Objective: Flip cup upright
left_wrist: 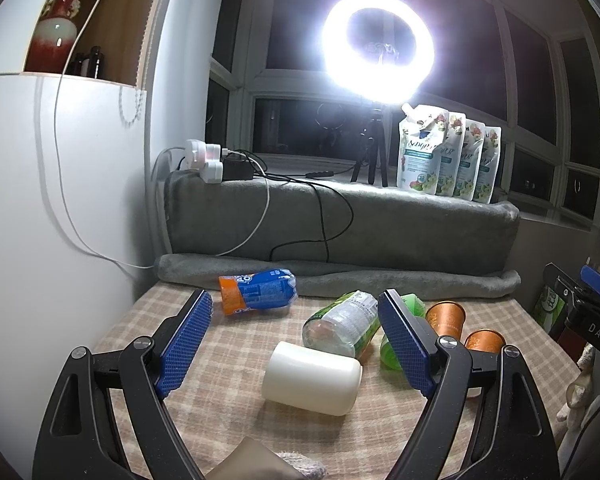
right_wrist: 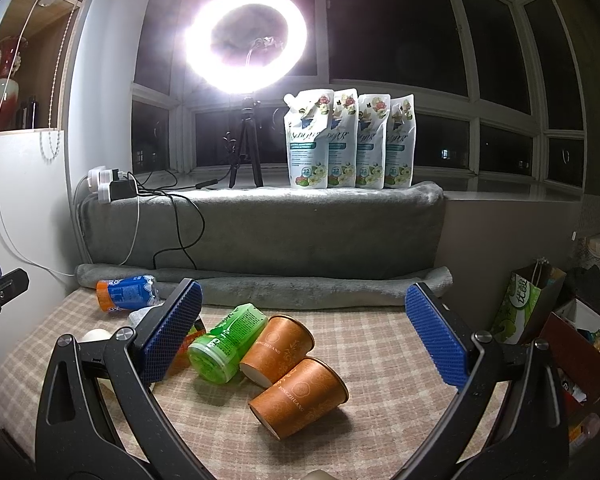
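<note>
A white cup point(left_wrist: 312, 378) lies on its side on the checked tablecloth point(left_wrist: 236, 364), between the fingers of my open left gripper point(left_wrist: 296, 340). Two orange paper cups point(right_wrist: 277, 345) point(right_wrist: 300, 396) lie on their sides in front of my open right gripper point(right_wrist: 302, 334), with a green cup point(right_wrist: 228, 344) on its side to their left. In the left wrist view the orange cups point(left_wrist: 446, 318) point(left_wrist: 485, 340) and green cup point(left_wrist: 396, 354) show behind the right finger. Both grippers are empty.
A crushed blue-and-orange bottle point(left_wrist: 258, 290) and a clear bottle point(left_wrist: 342, 322) lie on the cloth. A grey blanket ledge point(right_wrist: 260, 232) stands behind, with detergent pouches point(right_wrist: 350, 140), a ring light point(right_wrist: 244, 36) and plugs. Bags point(right_wrist: 518, 306) stand right.
</note>
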The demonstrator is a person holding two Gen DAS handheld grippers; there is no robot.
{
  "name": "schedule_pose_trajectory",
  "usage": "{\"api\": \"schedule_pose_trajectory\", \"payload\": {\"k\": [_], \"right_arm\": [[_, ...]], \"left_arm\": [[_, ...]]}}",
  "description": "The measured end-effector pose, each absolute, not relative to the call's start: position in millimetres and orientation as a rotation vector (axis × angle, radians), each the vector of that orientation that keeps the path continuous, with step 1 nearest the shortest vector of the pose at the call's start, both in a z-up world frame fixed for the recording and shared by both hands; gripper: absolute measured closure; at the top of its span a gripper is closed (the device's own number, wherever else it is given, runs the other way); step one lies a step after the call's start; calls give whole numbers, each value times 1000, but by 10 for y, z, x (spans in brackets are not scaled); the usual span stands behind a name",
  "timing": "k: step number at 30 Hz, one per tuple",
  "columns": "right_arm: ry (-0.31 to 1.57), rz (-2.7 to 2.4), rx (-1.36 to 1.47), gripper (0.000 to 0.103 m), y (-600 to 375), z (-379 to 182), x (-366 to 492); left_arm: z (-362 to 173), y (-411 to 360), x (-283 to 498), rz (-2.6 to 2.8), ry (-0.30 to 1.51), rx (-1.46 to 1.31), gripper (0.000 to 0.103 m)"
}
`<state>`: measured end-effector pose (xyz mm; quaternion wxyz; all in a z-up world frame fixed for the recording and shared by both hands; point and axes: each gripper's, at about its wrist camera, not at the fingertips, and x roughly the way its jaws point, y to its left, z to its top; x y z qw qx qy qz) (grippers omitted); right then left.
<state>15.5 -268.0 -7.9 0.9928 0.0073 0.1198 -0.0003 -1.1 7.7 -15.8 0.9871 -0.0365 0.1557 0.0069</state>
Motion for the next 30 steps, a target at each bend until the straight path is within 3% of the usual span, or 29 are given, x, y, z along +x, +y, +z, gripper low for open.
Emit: {"api": "schedule_pose_trajectory", "payload": {"k": [18,30], "right_arm": [[253,32,-10,0,-2486,-112,281],[386,335,-108,0,-2056,-12,1021]], "left_arm": [[-205,163,51,20,343,-70,18],[-358,398,129,58,439,-84,18]]}}
